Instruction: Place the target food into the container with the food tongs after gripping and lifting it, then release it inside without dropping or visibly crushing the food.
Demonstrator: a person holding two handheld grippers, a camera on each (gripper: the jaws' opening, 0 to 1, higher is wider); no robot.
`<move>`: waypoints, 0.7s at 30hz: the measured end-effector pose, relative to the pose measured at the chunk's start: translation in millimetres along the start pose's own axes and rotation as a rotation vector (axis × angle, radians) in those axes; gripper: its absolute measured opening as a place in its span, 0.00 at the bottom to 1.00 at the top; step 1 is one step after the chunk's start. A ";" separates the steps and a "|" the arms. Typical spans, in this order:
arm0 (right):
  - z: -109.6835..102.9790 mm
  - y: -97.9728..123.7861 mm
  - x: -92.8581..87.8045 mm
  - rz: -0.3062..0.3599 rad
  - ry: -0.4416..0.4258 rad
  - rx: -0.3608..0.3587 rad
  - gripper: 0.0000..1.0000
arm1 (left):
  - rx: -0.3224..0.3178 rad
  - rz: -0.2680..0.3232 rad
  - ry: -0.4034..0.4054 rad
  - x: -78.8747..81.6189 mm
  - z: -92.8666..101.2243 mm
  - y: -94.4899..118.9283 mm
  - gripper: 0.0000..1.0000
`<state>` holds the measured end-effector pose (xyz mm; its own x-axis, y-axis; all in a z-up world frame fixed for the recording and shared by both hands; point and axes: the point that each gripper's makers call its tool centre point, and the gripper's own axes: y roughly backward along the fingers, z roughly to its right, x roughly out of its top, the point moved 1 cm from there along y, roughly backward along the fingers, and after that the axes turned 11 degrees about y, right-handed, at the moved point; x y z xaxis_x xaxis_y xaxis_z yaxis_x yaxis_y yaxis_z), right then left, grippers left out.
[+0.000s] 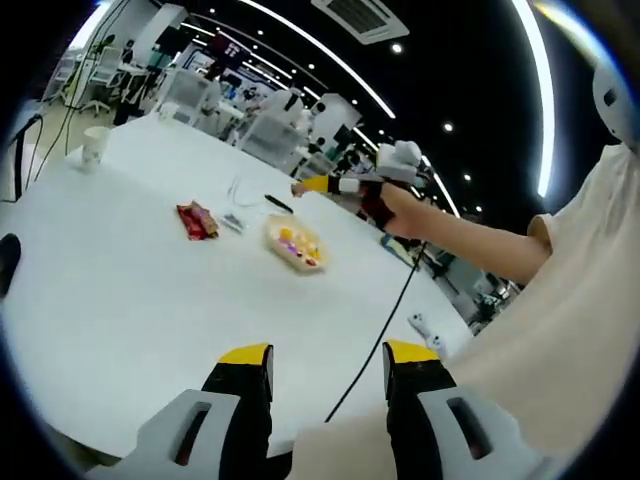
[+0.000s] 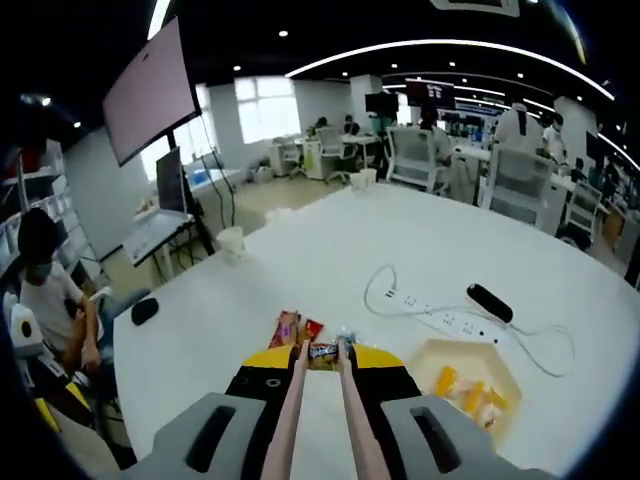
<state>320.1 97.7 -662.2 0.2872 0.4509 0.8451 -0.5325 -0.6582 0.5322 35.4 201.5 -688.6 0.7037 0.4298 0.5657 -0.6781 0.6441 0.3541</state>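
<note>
A wrapped snack point(image 2: 322, 352) is pinched in the food tongs point(image 2: 318, 410), gripped between the right gripper point(image 2: 320, 375) fingers; the left gripper point(image 1: 328, 365) fingers are spread wide.

Bench point(image 2: 300, 260), taking the container point(image 2: 470, 385) as your landmark:
- Beyond it: power strip point(image 2: 450, 322) with looped cable blocks you; a black object point(image 2: 490, 302) lies just past.
- Toward the red packets point(image 2: 297, 327): tongs point(image 2: 320, 400) occupy that lane.
- Toward the far paper cup point(image 2: 231, 240): bare surface, your open passage.
</note>
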 end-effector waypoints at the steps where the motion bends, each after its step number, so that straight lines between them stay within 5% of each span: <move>1: 0.9 0.8 0.2 0.002 -0.002 -0.002 0.19 | 0.000 -0.004 -0.002 -0.2 0.3 -1.1 0.43; 21: 34.8 27.3 2.3 0.037 -0.029 -0.073 0.19 | -0.033 -0.033 -0.027 2.3 10.2 -17.6 0.42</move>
<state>334.0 59.8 -643.9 0.2889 0.4090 0.8656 -0.5996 -0.6276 0.4967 46.7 184.7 -685.9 0.7193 0.3911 0.5741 -0.6470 0.6780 0.3488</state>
